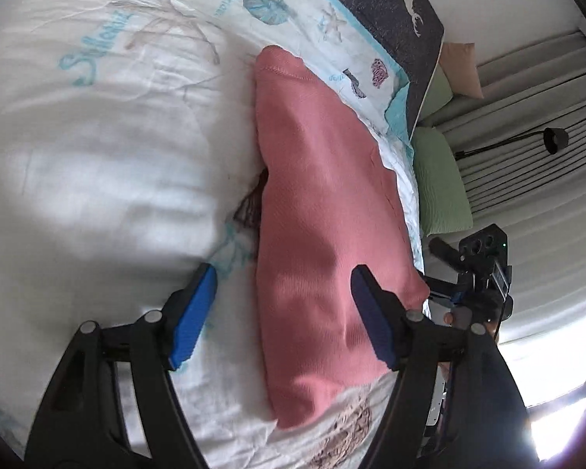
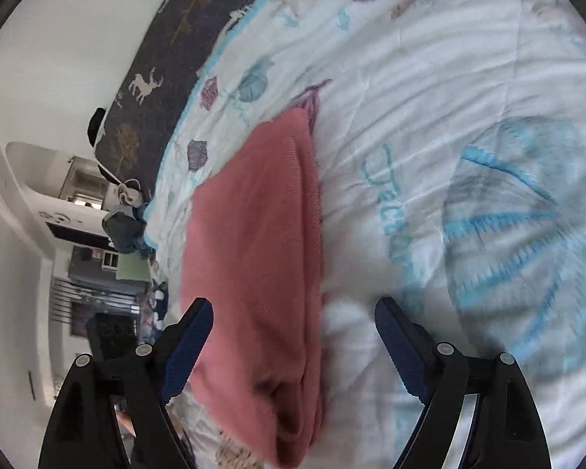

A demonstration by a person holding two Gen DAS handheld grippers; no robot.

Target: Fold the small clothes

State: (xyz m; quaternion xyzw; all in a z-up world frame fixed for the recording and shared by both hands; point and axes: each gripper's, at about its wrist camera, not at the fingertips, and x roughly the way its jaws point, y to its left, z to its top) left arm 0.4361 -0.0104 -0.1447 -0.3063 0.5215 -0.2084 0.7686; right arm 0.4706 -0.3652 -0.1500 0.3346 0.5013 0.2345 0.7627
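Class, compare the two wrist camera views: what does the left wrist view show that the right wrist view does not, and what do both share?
Only the left wrist view shows the green pillow, the black lamp and the other handheld gripper beyond the bed's edge.

Only the right wrist view shows the large blue shell print and the room with shelves.

Both show the pink garment on the seashell bedspread, the dark deer-print blanket, and open blue-padded jaws.

Your left claw point(image 1: 283, 314) is a black plastic linkage frame with round silver-grey pivot screws and ribbed blue rubber pads point(image 1: 193, 322). Your right claw point(image 2: 295, 342) has the same black arms, pale pivot screws and darker navy ribbed pads point(image 2: 396, 346), with white edging on one arm.
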